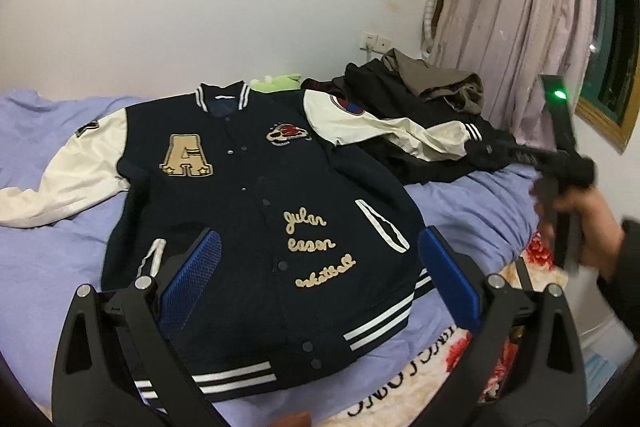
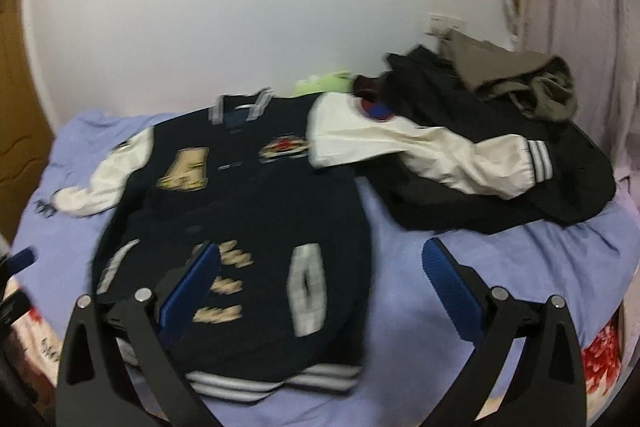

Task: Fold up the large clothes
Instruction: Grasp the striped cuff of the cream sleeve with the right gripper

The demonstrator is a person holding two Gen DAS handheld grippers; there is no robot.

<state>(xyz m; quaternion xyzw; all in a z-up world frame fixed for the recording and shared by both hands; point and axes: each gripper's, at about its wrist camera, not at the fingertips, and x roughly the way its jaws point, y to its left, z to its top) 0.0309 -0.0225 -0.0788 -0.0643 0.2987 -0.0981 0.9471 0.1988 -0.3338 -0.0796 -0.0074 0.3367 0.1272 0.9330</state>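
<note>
On the bed, lavender-sheeted, centre: one navy varsity jacket, front up, hem at the near edge, one cream sleeve draped over the dark clothes pile at the far right corner. Left gripper and right gripper hover over the hem, fingers spread, grasping nothing. Risk: lifting that sleeve could drag the pile along.

Matt cloth jacket, glossy cream sleeves
</note>
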